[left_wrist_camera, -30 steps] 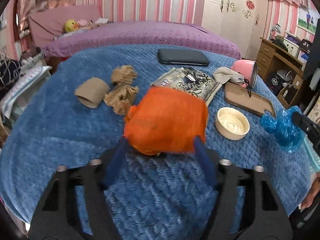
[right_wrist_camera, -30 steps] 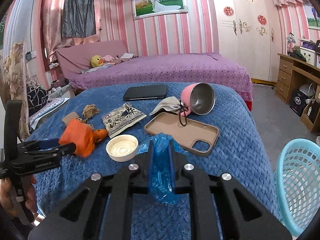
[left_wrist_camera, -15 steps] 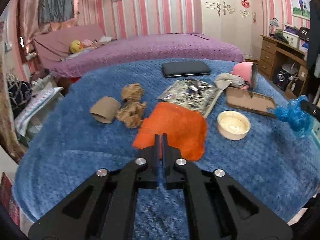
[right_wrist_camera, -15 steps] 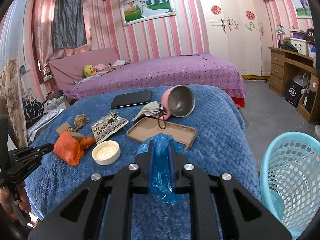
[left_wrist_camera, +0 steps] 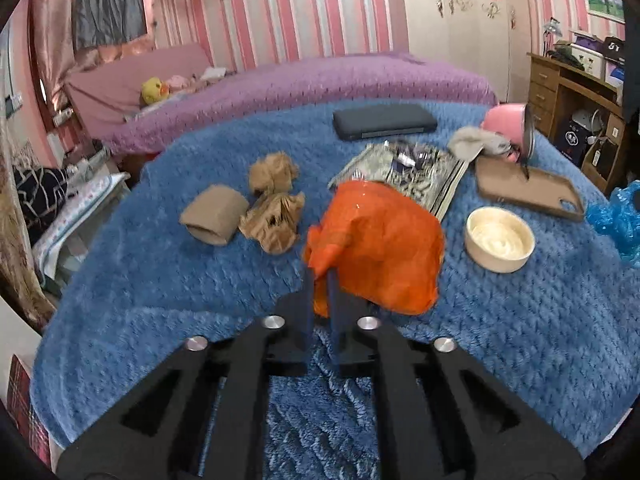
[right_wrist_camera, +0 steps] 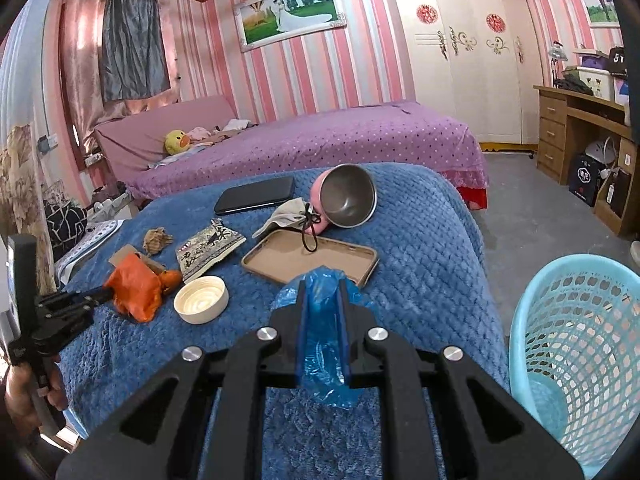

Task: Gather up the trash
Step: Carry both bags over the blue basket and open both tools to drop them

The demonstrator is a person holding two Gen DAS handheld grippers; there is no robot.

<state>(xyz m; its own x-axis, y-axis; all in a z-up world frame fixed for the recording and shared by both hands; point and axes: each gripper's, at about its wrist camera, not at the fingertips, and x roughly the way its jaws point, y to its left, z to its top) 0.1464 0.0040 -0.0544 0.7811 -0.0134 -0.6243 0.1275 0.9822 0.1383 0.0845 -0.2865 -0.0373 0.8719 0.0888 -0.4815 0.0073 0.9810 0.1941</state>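
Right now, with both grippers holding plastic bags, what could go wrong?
The left gripper pinches only an edge of the crumpled orange plastic bag, so it might slip out. The crumpled blue plastic bag in the right gripper hangs loosely and might snag on the rim of the light blue mesh basket.

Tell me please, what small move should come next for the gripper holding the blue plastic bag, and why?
Probably swing the right gripper to its right, over the light blue basket, then open it. It is shut on the blue plastic bag, which hangs above the blue blanket, and the basket stands beside the bed at the right.
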